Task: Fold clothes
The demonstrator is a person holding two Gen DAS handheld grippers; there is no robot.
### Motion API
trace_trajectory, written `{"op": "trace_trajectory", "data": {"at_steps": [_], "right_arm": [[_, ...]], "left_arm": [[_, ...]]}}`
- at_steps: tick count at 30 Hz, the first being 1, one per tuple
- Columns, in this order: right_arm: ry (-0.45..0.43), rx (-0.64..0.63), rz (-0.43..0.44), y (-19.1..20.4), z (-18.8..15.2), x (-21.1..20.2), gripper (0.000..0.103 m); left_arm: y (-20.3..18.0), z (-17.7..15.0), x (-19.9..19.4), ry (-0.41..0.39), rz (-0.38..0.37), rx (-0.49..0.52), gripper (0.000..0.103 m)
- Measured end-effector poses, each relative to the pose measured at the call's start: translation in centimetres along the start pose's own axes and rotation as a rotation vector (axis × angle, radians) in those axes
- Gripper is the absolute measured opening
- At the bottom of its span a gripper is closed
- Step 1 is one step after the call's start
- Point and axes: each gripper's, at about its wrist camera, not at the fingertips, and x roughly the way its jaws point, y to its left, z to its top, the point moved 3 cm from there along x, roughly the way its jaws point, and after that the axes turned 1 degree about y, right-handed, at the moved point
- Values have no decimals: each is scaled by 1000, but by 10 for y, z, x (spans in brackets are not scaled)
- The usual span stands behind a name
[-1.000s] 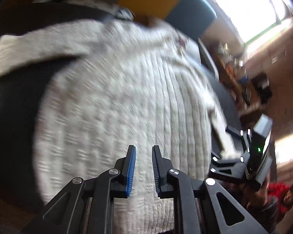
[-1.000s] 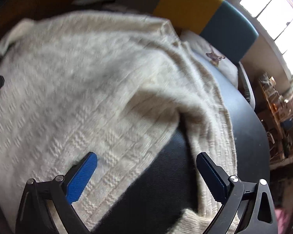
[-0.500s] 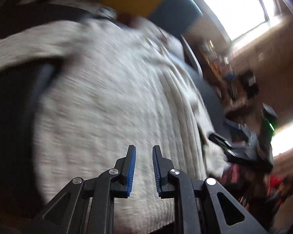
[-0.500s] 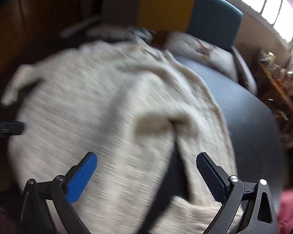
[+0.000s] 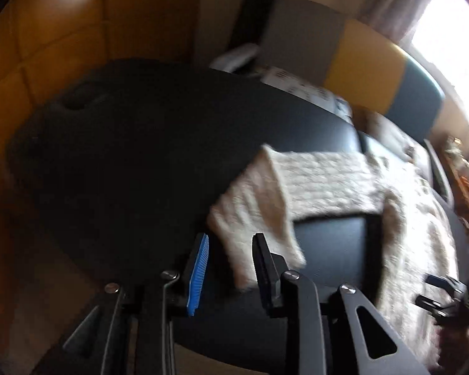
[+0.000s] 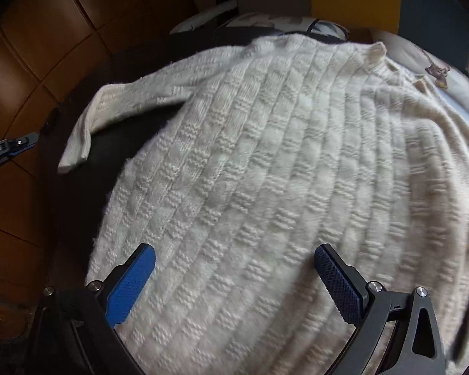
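Since a second ago the left gripper (image 5: 229, 268) has swung away from the sweater's body toward the sleeve, and its jaws, then nearly together, now stand a little apart; the right gripper (image 6: 234, 276) has come in over the knit, so the dark gap that lay between its fingers is gone from view. The cream knitted sweater (image 6: 281, 172) lies spread on a black table (image 5: 125, 156), filling most of the right wrist view from 12 o'clock down to 6 o'clock. One sleeve (image 6: 122, 106) reaches out toward 9 o'clock in that view, its cuff (image 6: 76, 150) folded down near the table's edge. In the left wrist view the cuff end (image 5: 253, 218) of that sleeve sits just above centre, dropping to 6 o'clock between the two fingers; the frame is blurred, and whether the pads touch the fabric cannot be told. The left jaws are at a narrow to medium spread, with nothing clamped. The right jaws are spread wide above the sweater's body, holding nothing. The right gripper also shows in the left view at 4 o'clock, at the sweater's far side. A yellow and teal chair back (image 5: 390, 81) stands beyond the table at 1 o'clock, and brown tiled floor (image 6: 31, 47) shows at 10 o'clock in the right view.
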Motion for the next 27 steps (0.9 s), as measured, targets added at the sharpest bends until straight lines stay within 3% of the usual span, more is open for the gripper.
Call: {"op": "trace_trajectory", "data": {"at_steps": [3,6,9,12,14,17,22,23,27], "right_arm": [[1,-26,-47,5,0,7,103],[-1,-82,-77,10,-4,10,103],[-18,-98,-70,10,-7,9,103],[-36,-96,-62,9,-9,8,103],[-49,-102,-67,10,-11,7,103],[-64,-106,-68,10,-13,7,103],[-58,-103,-73,8,-13,9,103],[-56,-102,-74,7,-12,10,103],[-51,-99,-85,6,-11,11,103]], "left_arm": [[-23,9,14,15,-10,58,31],[-53,25,40,48,28,108,33],[-66,44,71,114,155,146,36],[-55,48,104,224,314,161,36],[-45,45,109,245,250,133,26],[-21,47,92,243,70,0,5],[33,66,45,162,-187,-217,4],[42,71,40,154,-208,-234,4],[75,93,49,154,-109,-220,4]]}}
